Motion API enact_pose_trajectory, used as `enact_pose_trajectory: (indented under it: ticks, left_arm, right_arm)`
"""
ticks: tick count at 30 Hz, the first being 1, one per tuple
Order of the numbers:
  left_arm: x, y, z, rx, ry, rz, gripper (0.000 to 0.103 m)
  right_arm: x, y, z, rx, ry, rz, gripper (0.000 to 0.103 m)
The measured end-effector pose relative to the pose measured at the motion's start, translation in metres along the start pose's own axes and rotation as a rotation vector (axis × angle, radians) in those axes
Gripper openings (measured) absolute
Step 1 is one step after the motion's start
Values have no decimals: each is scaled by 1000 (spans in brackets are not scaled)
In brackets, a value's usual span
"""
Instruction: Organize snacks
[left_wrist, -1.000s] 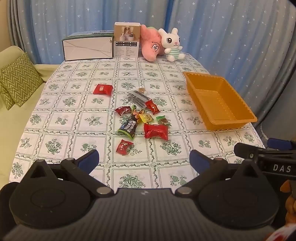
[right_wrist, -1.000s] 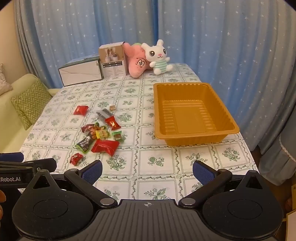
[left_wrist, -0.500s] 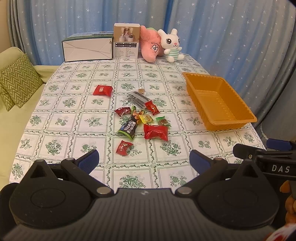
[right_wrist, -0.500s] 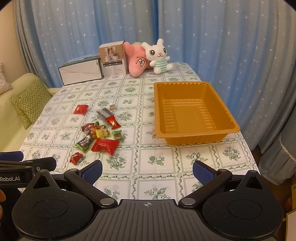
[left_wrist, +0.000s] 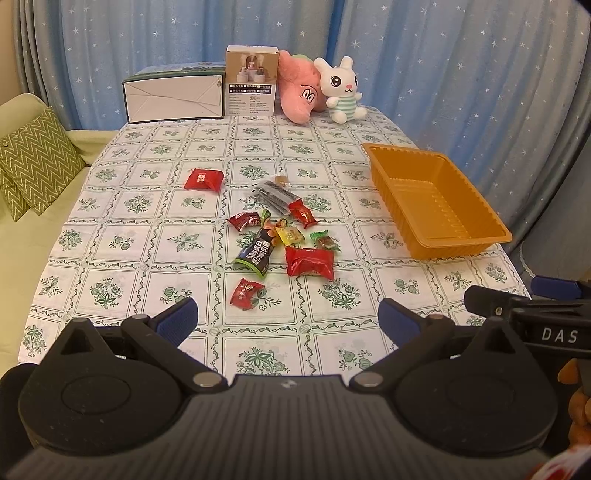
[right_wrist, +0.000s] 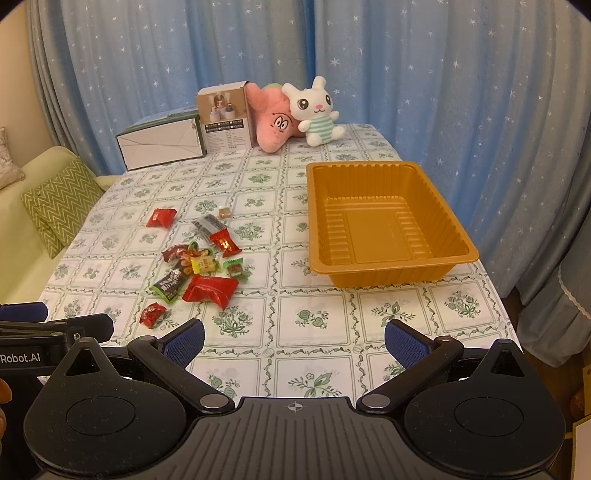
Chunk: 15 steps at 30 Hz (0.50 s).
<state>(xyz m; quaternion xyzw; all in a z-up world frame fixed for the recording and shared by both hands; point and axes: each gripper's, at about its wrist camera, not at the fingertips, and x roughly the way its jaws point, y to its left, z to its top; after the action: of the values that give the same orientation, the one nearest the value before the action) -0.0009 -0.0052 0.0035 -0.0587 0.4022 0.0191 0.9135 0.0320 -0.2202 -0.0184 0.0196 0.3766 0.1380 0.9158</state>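
Note:
Several wrapped snacks lie in a loose pile mid-table: a large red packet (left_wrist: 309, 261) (right_wrist: 210, 291), a black-green packet (left_wrist: 256, 250) (right_wrist: 168, 283), a small red candy (left_wrist: 246, 292) (right_wrist: 152, 314) nearest me, and a red packet (left_wrist: 204, 179) (right_wrist: 161, 218) set apart at the far left. An empty orange tray (left_wrist: 495, 232) (right_wrist: 463, 251) sits at the right. My left gripper (left_wrist: 288, 319) is open and empty above the table's near edge, short of the small red candy. My right gripper (right_wrist: 293, 341) is open and empty, near the front edge, before the tray.
At the back stand a white box (left_wrist: 173, 96), a small carton (left_wrist: 252, 85), a pink plush (left_wrist: 299, 94) and a white bunny plush (left_wrist: 341, 94). A sofa with a green zigzag cushion (left_wrist: 35, 162) is left of the table. Blue curtains hang behind.
Both grippers have drifted very slightly; the scene has shifted a little in both views. Nothing on the table has moved.

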Motion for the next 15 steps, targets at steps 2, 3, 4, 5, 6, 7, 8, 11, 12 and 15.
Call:
enact_pose_trajectory:
  ticks: [2,3,4,5,6,7,8,11,12,15]
  left_arm:
    - [0,-1,0,0,0,-1,103]
    - [0,-1,0,1,0,-1,103]
    - [0,-1,0,0,0,-1,103]
    - [0,-1,0,0,0,0,103]
    - [0,-1,0,0,0,-1,103]
    - [0,-1,0,0,1,-1,103]
    - [0,-1,0,-1,1,-1,103]
    - [0,-1,-1,-3,1,-2,103]
    - [0,-1,-1,-3,1,-3,103]
    - [0,-1,-1,-3,1,-4,103]
  right_arm:
    - [0,0,0,0,-1,0,103]
    - [0,0,0,0,-1,0,103]
    - [0,0,0,0,-1,0,103]
    - [0,0,0,0,-2,0,103]
    - [0,0,1,-1,-1,0,103]
    - [0,0,1,0,-1,0,103]
    - [0,0,1,0,-1,0,103]
    - [0,0,-2,1,-1,0,103]
    - [0,0,-1,1,-1,-1,103]
    - [0,0,-1,2,0,0,103]
